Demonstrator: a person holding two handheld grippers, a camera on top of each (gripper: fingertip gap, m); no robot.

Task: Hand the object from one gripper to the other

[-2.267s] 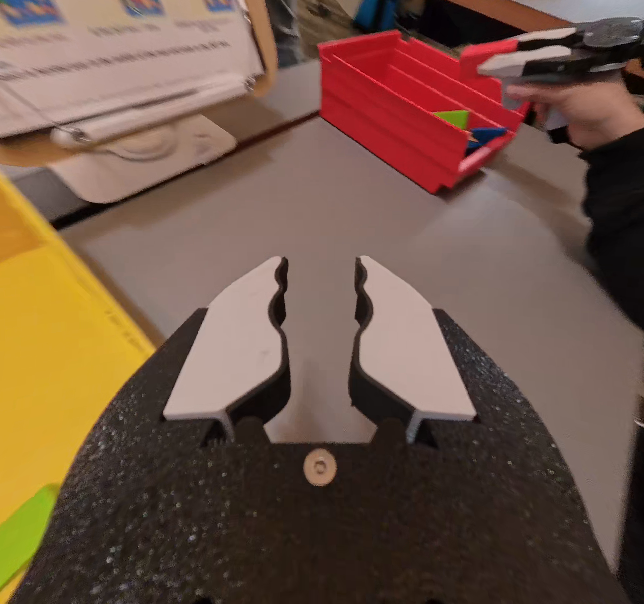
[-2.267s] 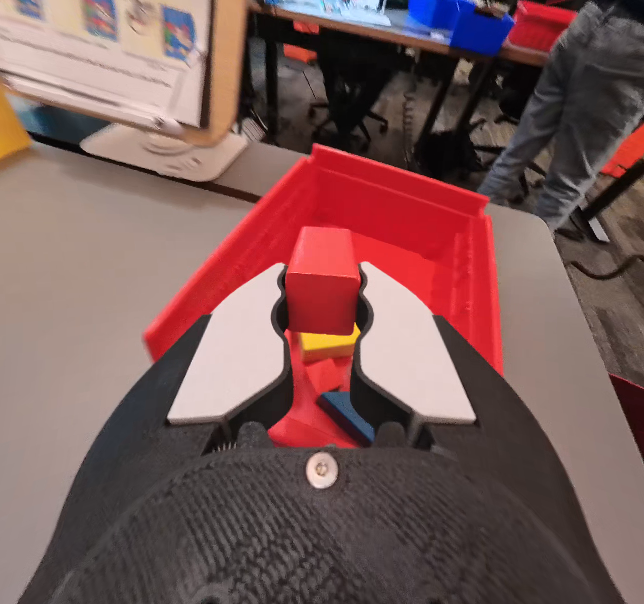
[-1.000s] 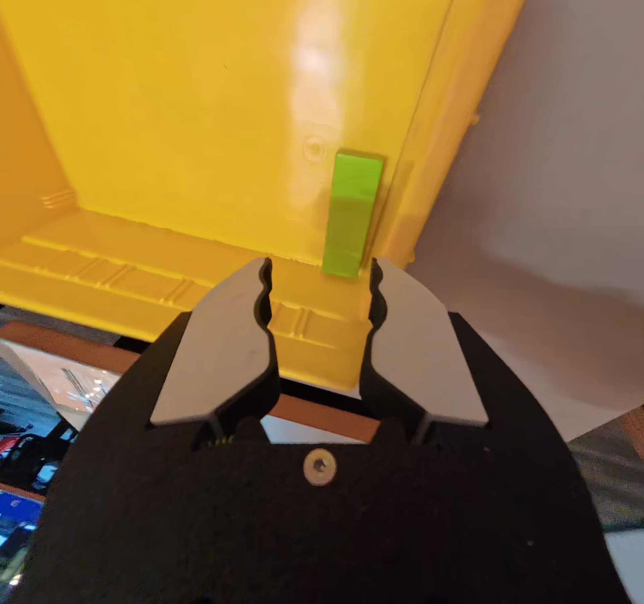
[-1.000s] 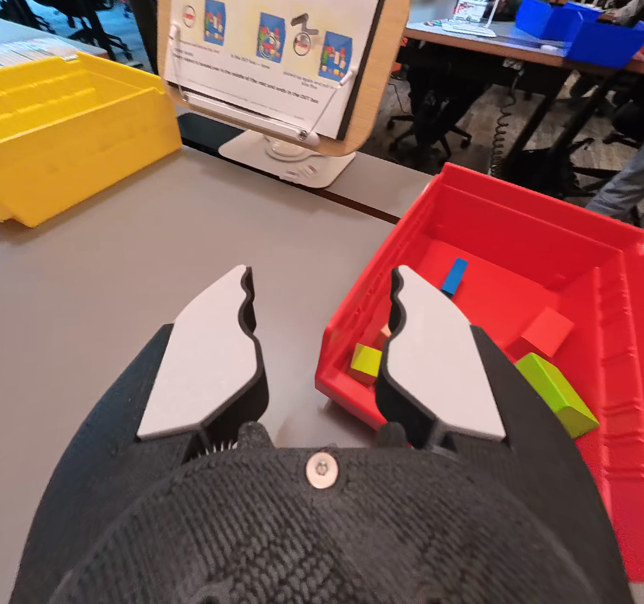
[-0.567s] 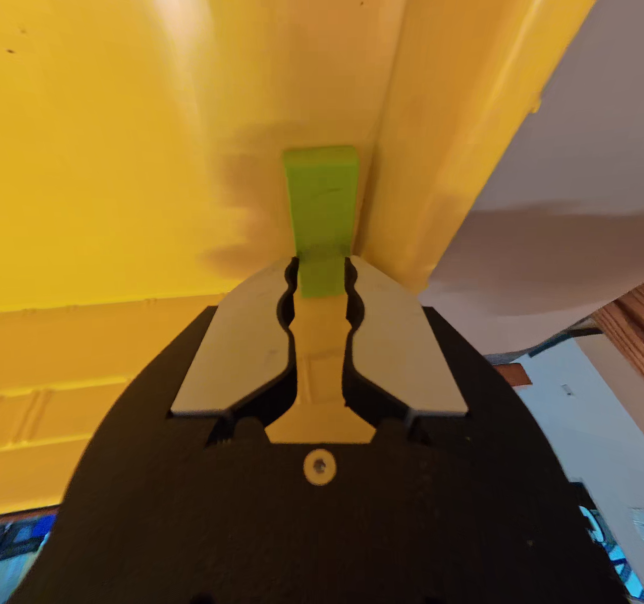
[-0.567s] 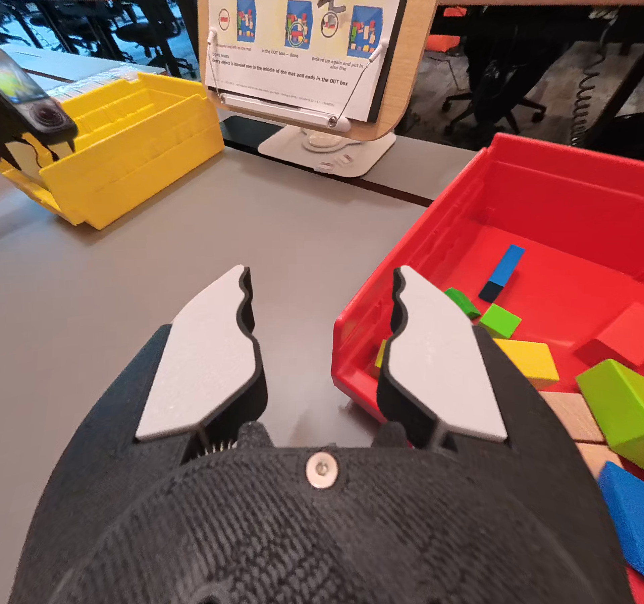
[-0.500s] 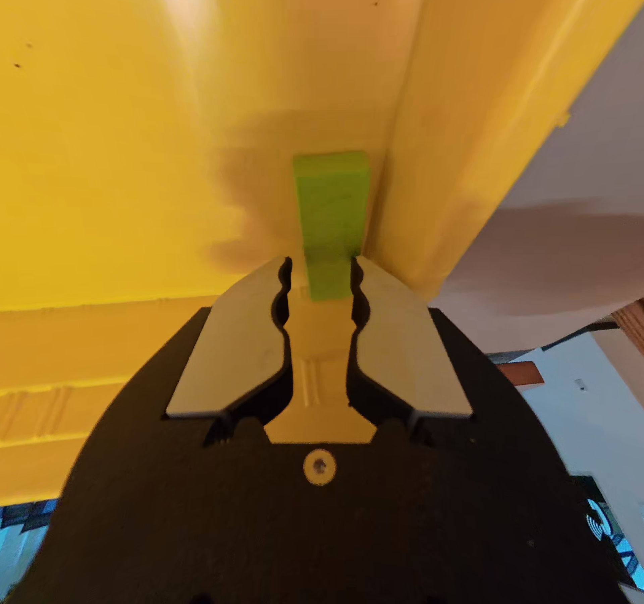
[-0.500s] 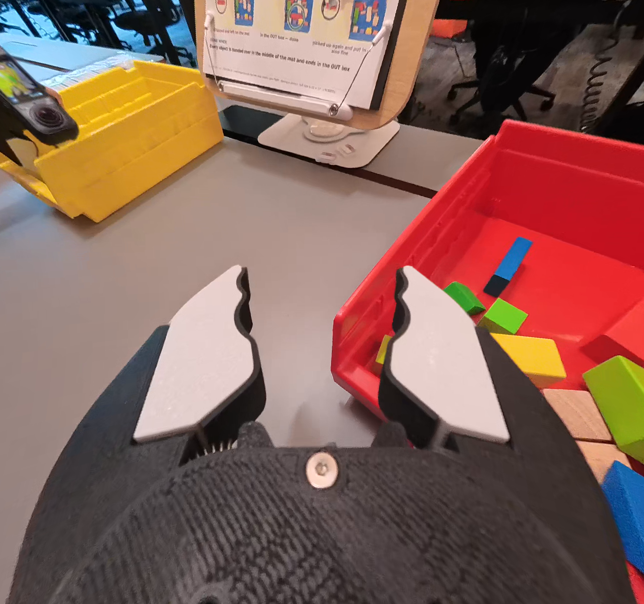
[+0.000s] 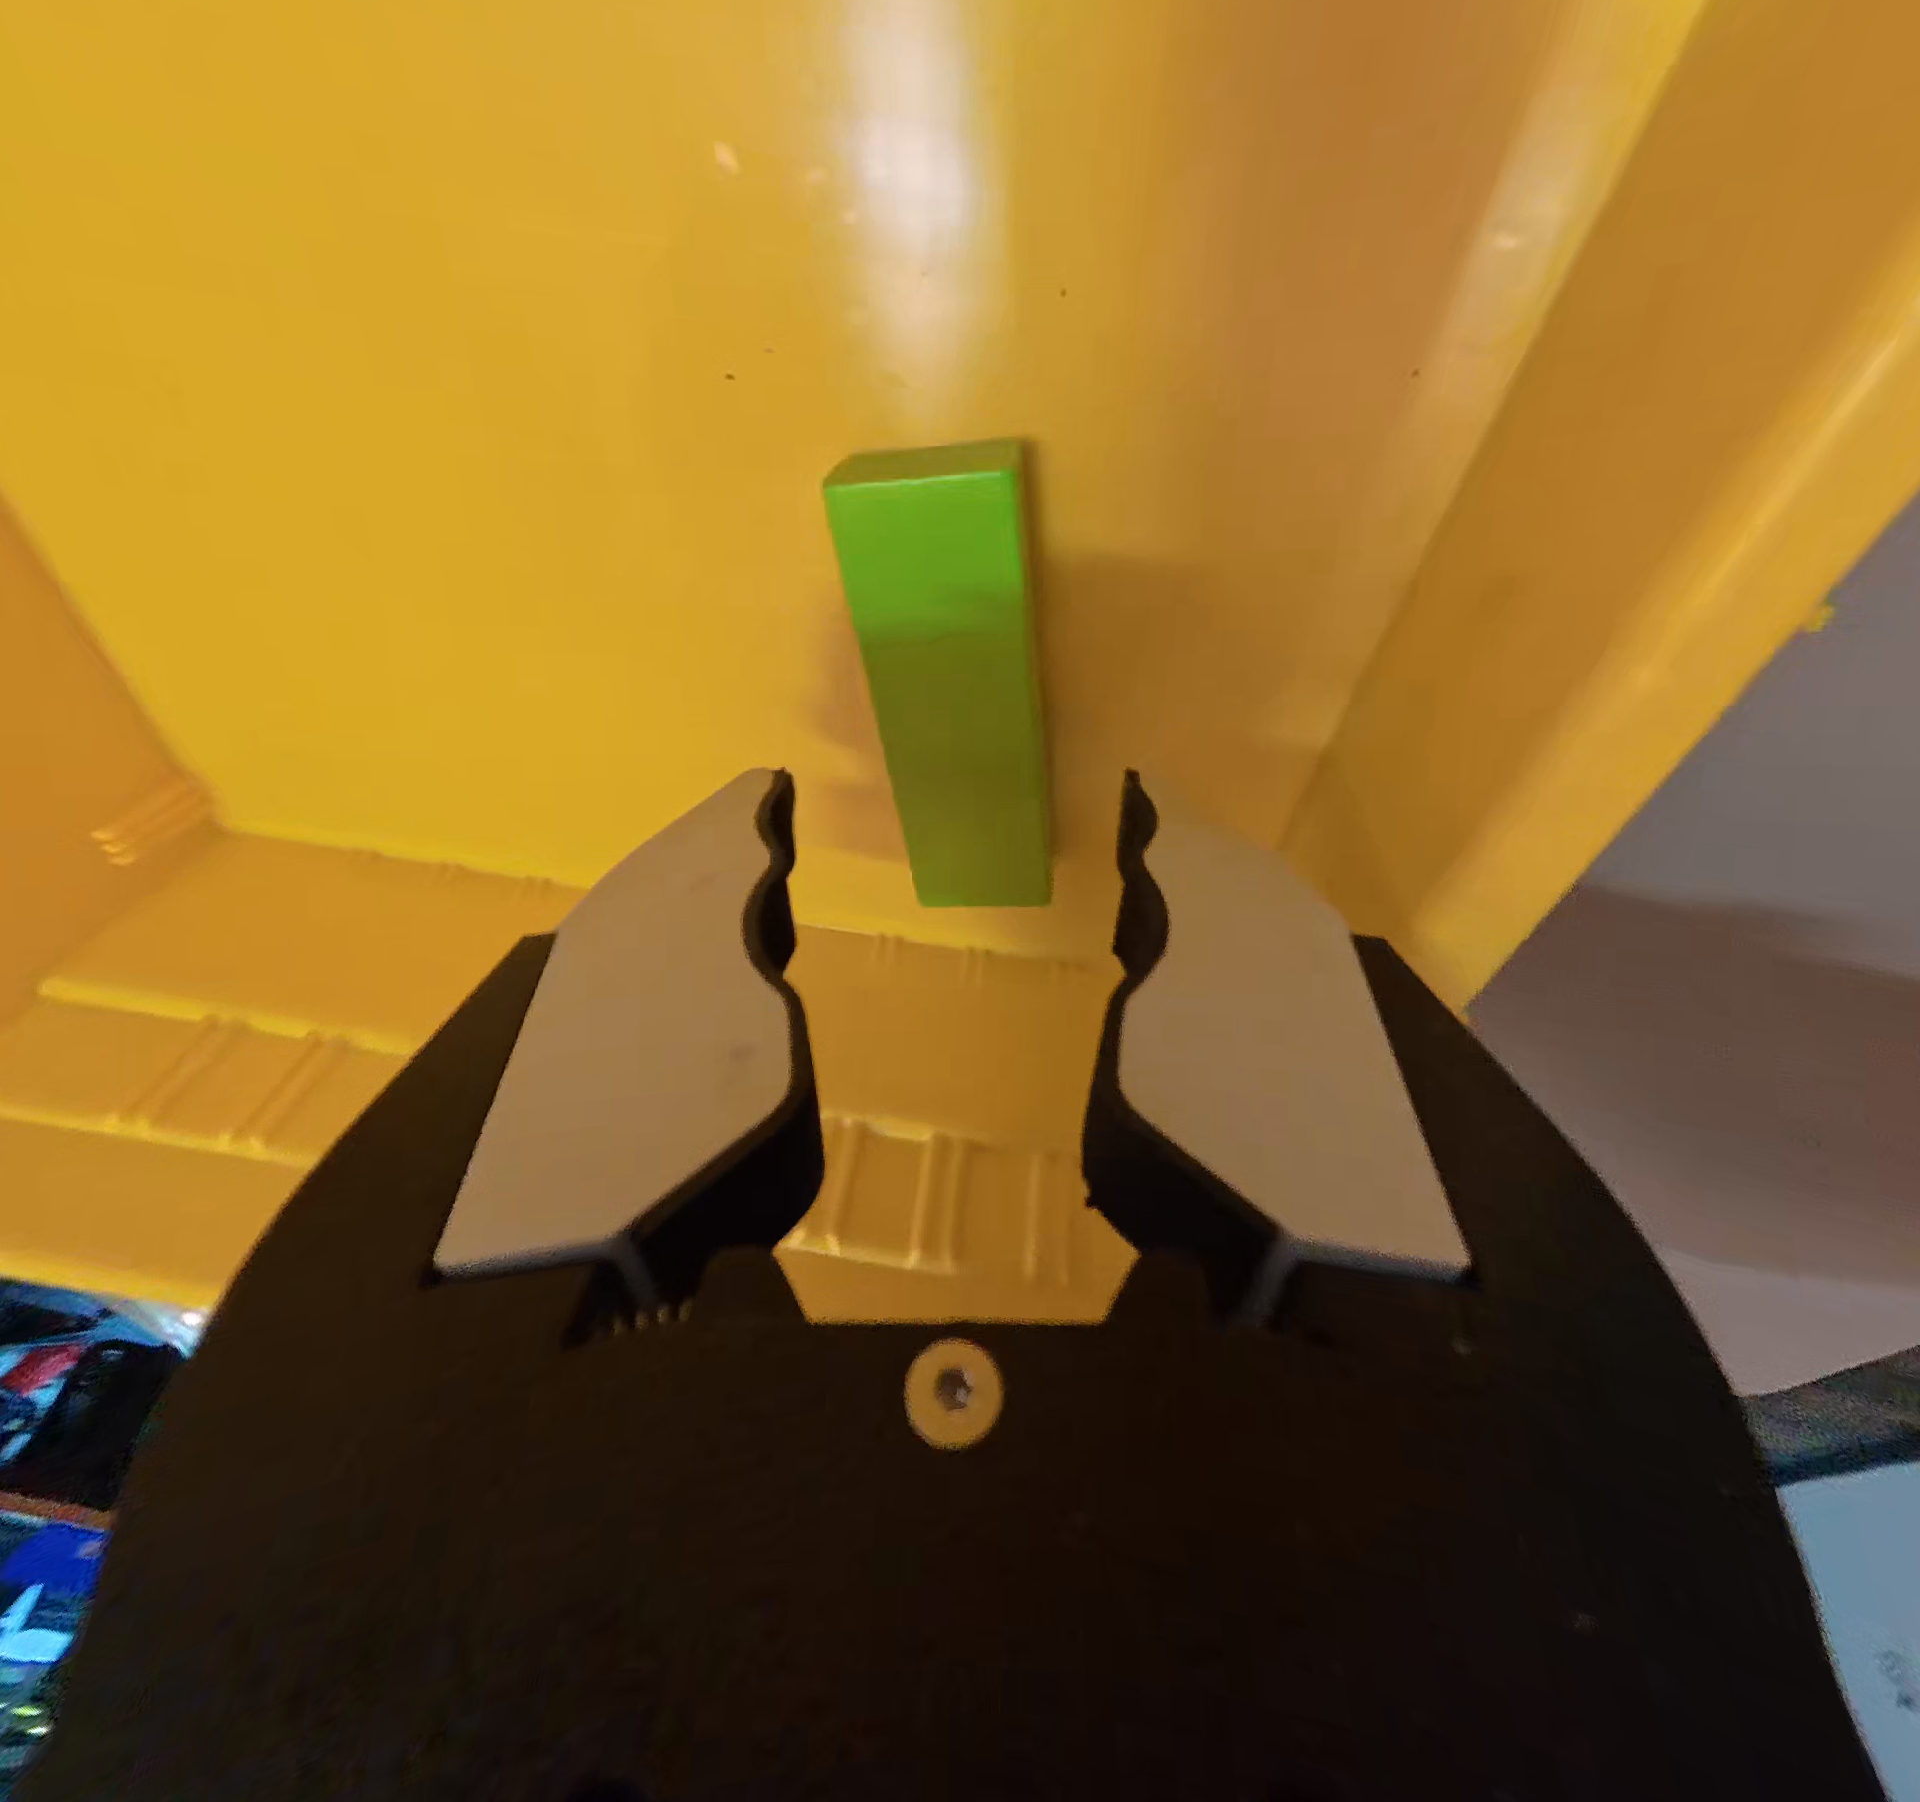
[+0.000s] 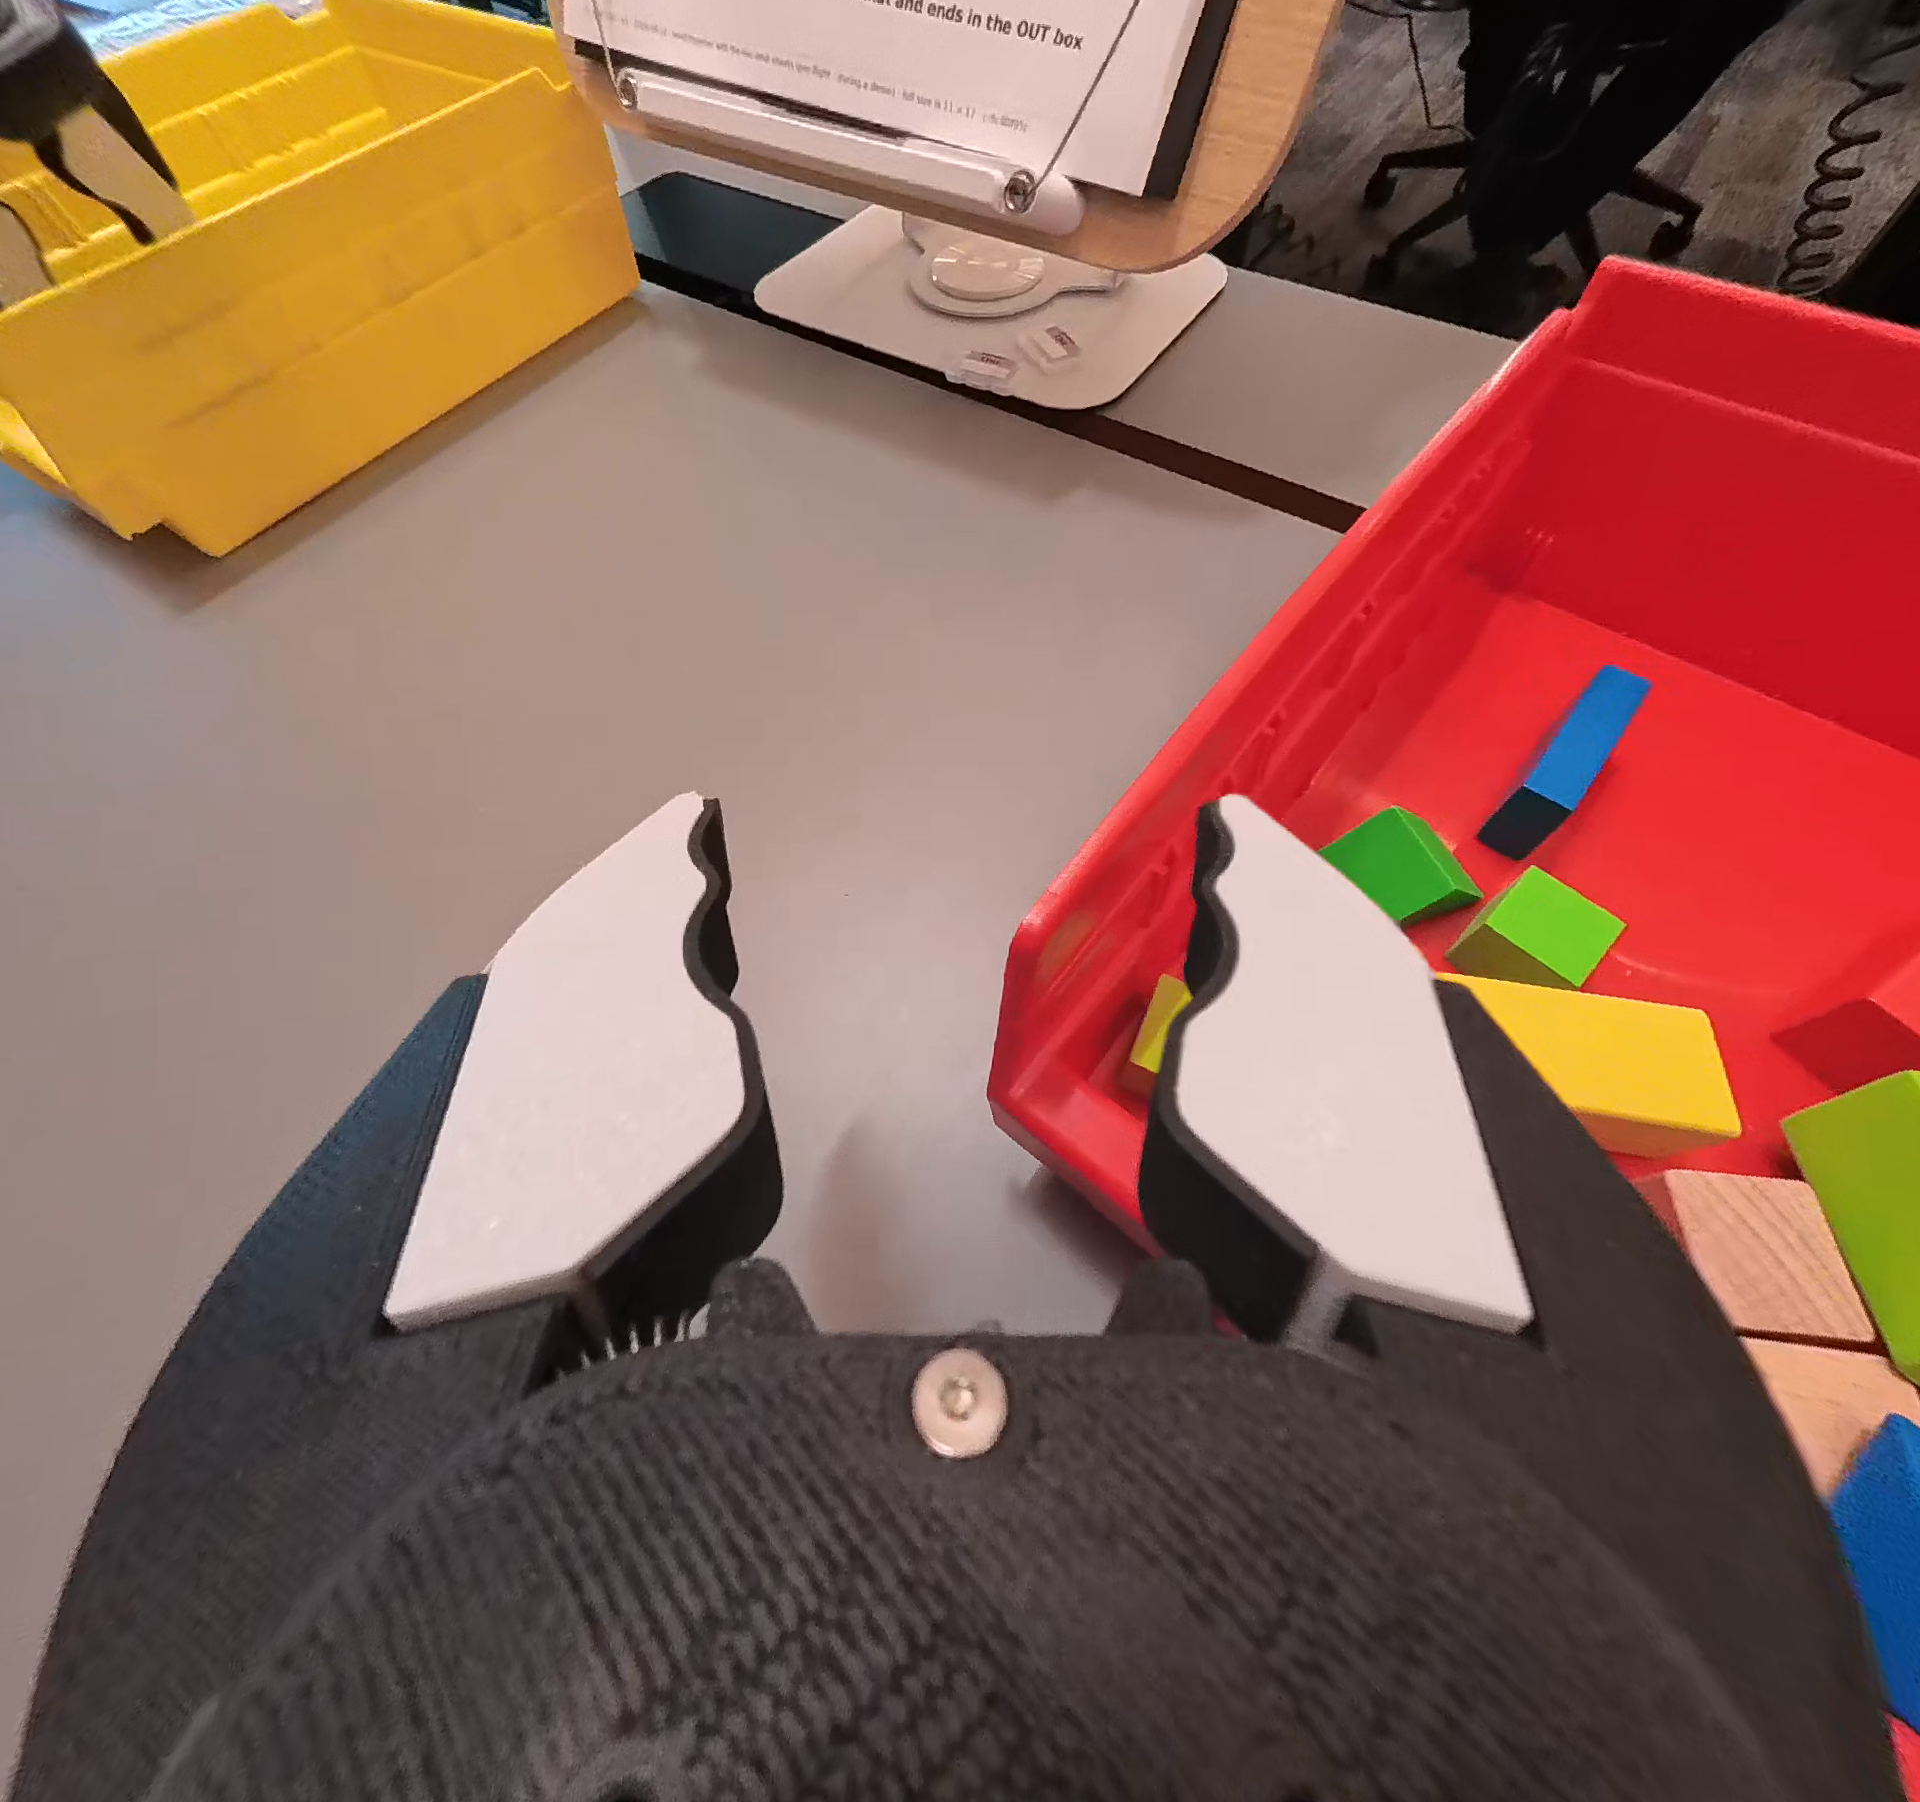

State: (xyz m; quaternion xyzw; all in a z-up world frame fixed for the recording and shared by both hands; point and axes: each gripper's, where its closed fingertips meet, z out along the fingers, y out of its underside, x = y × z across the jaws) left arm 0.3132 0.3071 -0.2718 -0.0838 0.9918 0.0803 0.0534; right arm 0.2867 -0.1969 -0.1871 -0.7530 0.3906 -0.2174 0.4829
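In the left wrist view a long green block (image 9: 951,672) lies on the floor of the yellow bin (image 9: 416,298). My left gripper (image 9: 954,802) is open over the bin. The block's near end shows between the fingertips with a gap on each side, and neither pad touches it. The left gripper also shows at the far left of the right wrist view (image 10: 62,142), over the yellow bin (image 10: 343,298). My right gripper (image 10: 956,817) is open and empty above the grey table (image 10: 623,661), beside the red bin (image 10: 1299,713).
The red bin holds several loose blocks, among them a blue bar (image 10: 1579,750), a green block (image 10: 1397,864) and a yellow block (image 10: 1600,1061). A board with a printed sheet (image 10: 935,38) stands on a white base at the back of the table. Spacing between my two grippers at the tips: around 50 centimeters.
My left jaws narrowed around the green block's near end, then opened wide and drew back. The block lies free, a little farther from the bin's side wall. The right gripper tilted down slightly, staying open.
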